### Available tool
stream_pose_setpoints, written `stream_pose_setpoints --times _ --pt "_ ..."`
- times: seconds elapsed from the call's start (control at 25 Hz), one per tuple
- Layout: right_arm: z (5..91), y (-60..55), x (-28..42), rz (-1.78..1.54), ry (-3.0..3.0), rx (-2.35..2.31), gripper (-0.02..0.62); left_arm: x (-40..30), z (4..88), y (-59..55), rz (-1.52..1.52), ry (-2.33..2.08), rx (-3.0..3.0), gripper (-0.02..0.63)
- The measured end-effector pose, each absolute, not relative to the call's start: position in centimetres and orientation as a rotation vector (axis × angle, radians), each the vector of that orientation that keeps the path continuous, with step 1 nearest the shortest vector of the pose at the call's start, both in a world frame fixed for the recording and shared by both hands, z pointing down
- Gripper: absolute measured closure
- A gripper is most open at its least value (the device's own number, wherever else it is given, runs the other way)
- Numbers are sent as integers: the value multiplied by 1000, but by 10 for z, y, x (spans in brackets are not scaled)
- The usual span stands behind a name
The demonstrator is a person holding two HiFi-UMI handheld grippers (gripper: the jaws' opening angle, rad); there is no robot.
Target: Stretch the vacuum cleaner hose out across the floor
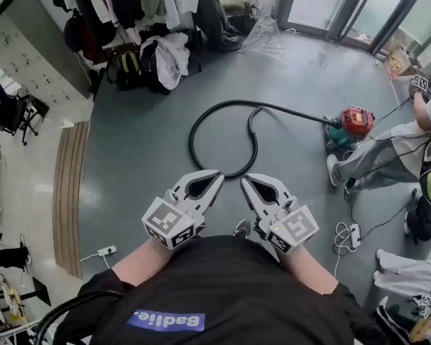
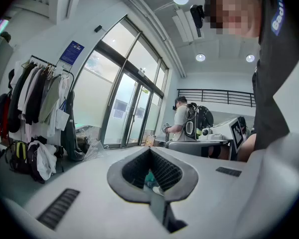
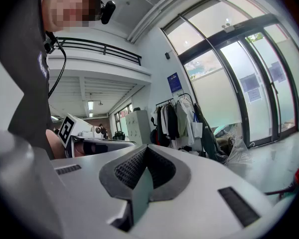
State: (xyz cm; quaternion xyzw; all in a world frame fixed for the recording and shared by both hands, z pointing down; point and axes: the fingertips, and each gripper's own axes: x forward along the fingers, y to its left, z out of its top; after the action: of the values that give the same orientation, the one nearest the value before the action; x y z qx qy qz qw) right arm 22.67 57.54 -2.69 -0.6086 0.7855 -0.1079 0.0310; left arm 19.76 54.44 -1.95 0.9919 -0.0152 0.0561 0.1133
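In the head view a black vacuum hose (image 1: 192, 136) lies in a loop on the grey floor. From the loop it runs right to a red and teal vacuum cleaner (image 1: 353, 123). My left gripper (image 1: 217, 175) and right gripper (image 1: 246, 181) hover side by side just short of the loop's near bend, a little above the floor. Both are shut with nothing between the jaws and neither touches the hose. In the left gripper view the left gripper (image 2: 150, 150) points level across the room, its jaws pressed together. The right gripper (image 3: 145, 149) shows the same in the right gripper view.
A person in grey trousers (image 1: 373, 160) sits by the vacuum cleaner at the right. A clothes rack with bags (image 1: 147, 49) stands at the back and glass doors (image 1: 330, 6) at the far right. Power strips (image 1: 106, 251) (image 1: 354, 236) lie on the floor to either side.
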Motion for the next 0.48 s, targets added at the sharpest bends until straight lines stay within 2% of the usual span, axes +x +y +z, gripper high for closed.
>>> stream_pose_setpoints --times 0.48 --pt "-24 587 248 -326 2434 -1832 601 223 -15 559 193 -42 2921 612"
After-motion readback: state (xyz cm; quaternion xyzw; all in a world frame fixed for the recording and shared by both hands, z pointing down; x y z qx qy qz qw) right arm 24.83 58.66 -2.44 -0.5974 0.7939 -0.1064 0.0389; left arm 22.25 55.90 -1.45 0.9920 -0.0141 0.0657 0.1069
